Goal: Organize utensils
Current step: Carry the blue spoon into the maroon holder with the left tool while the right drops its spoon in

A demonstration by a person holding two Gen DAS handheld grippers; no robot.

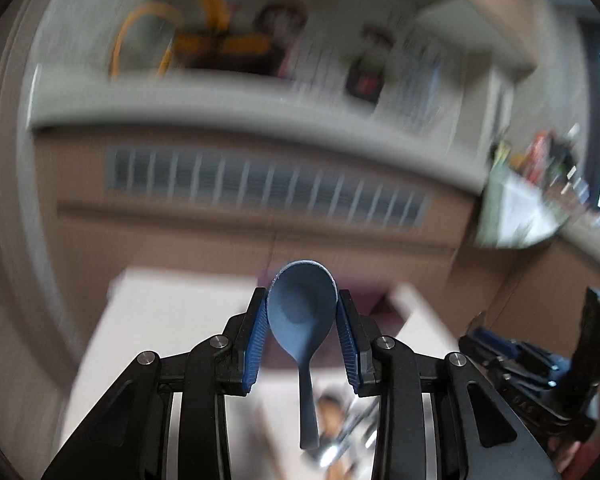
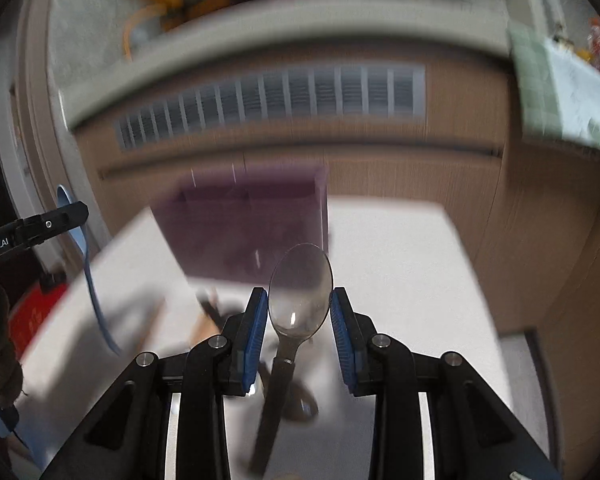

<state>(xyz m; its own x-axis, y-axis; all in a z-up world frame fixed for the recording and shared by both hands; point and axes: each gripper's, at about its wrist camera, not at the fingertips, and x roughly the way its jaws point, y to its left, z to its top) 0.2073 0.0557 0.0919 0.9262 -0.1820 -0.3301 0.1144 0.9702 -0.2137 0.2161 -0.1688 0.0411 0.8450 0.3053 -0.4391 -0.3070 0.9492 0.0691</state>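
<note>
A: Left unit status. The left gripper (image 1: 302,312) is closed on the blue spoon (image 1: 302,310). Both ribbed blue pads (image 1: 257,344) bear on the edges of the bowl; the handle hangs down between the 2 fingers. The spoon is held in the air above the white table (image 1: 156,320).

B: Right unit status. The right gripper (image 2: 300,312) is closed on the metal spoon (image 2: 300,300) in the same manner — bowl up, clamped by its edges, dark handle pointing down and slightly left.

A: What does the right wrist view add?

B: The purple organizer tray (image 2: 244,224). It sits on the white table (image 2: 396,280) ahead of the right gripper, against the wooden cabinet (image 2: 460,168), with internal dividers that are too blurred to count. The left wrist view shows only a purple strip of it (image 1: 364,300) behind the blue spoon. The right wrist view also shows the left gripper (image 2: 66,214) from the side at the left edge, with the blue spoon (image 2: 88,264) hanging from it.

A: The left wrist view shows, in turn, the right gripper (image 1: 520,354) at the lower right, its state not readable there, and more blurred utensils (image 1: 340,432) on the table below the blue handle.

B: The right wrist view also has utensils (image 2: 216,312) on the table, below and left of the metal spoon — type not readable.
</note>
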